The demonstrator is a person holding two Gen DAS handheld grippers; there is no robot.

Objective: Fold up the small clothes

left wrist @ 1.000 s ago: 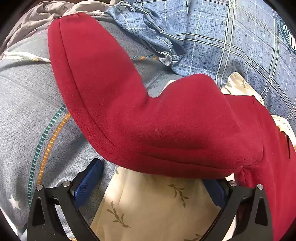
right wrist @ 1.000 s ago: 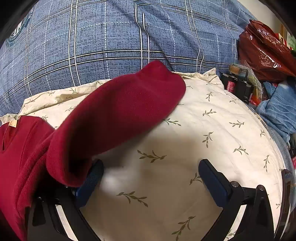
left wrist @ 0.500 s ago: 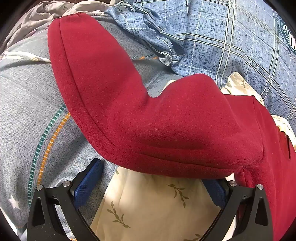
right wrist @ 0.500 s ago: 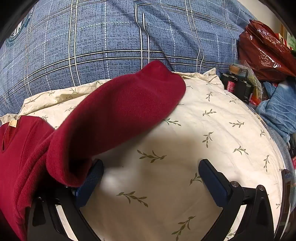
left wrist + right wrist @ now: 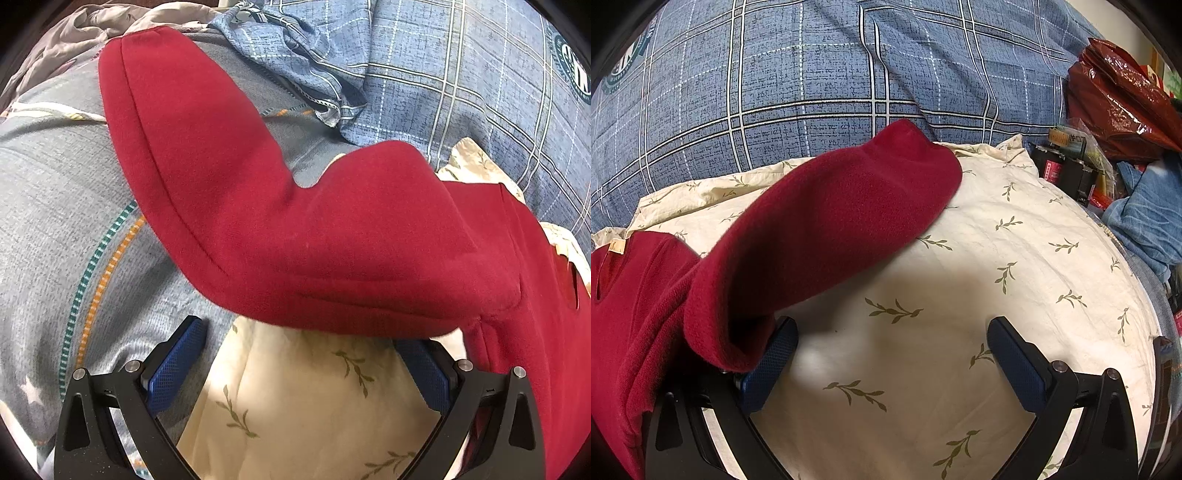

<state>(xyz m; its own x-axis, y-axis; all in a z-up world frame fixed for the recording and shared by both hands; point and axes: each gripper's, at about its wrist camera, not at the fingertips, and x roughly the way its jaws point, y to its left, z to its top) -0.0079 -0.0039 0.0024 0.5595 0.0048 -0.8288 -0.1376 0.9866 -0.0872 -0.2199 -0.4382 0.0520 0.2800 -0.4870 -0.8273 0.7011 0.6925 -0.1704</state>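
Only a small tan neck label (image 5: 617, 246) on the red fleece top (image 5: 827, 229) and a round emblem (image 5: 626, 62) on the plaid quilt (image 5: 849, 74) show print, probably too blurred to read. Left gripper (image 5: 299, 363) gapes wide, its far pad tucked under the red sleeve (image 5: 207, 155). Right gripper (image 5: 892, 360) gapes too, over the leaf-print pillow (image 5: 1015, 258), holding nothing; the other sleeve drapes onto its left pad (image 5: 772, 365).

left hand-held gripper (image 5: 303, 363), right hand-held gripper (image 5: 892, 354), black angular finger arms, textured blue pads, silver round screws
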